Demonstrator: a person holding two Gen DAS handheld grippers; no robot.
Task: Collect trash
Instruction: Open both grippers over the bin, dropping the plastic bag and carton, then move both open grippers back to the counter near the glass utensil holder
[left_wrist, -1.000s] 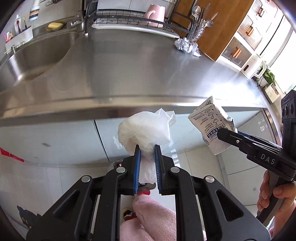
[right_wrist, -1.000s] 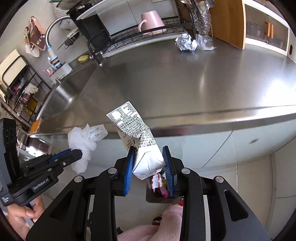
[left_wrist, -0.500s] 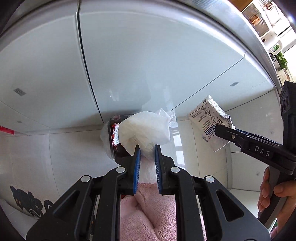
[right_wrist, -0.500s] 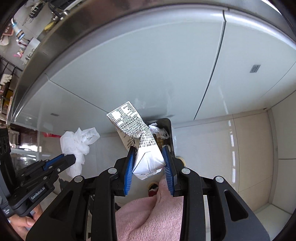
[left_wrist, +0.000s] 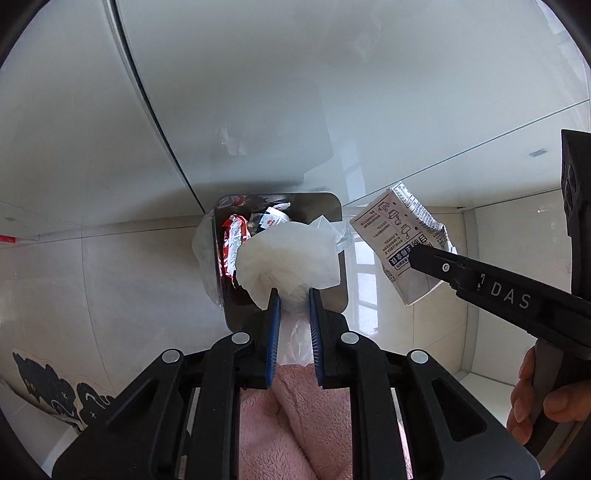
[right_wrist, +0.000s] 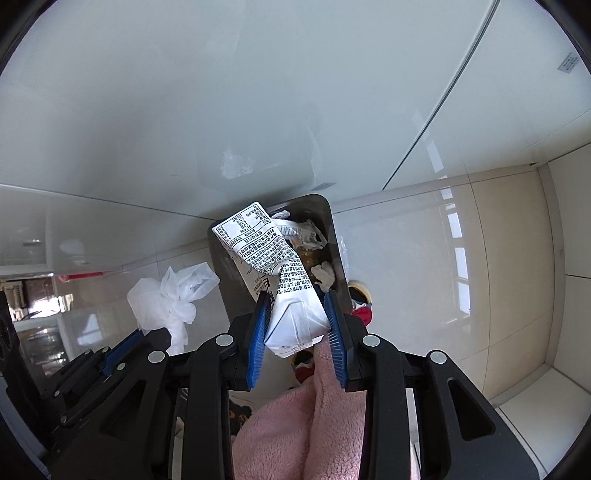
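My left gripper (left_wrist: 291, 295) is shut on a crumpled white tissue wad (left_wrist: 291, 258) and holds it above an open metal trash bin (left_wrist: 334, 210) on the floor. The bin holds red and white wrappers (left_wrist: 232, 240). My right gripper (right_wrist: 297, 299) is shut on a crushed white milk carton (right_wrist: 273, 266) with black print, held over the same bin (right_wrist: 328, 229). The carton also shows at the right of the left wrist view (left_wrist: 402, 240), beside the bin. The tissue shows at the left of the right wrist view (right_wrist: 166, 299).
Glossy white cabinet doors (left_wrist: 258, 92) rise behind the bin. Beige floor tiles (right_wrist: 461, 258) lie around it. A pink fleece sleeve or trouser leg (left_wrist: 306, 424) is under the grippers. A black cartoon mat (left_wrist: 55, 391) lies at lower left.
Both grippers have tilted down from the steel counter to the floor and moved over the trash bin, still holding the tissue and the carton.
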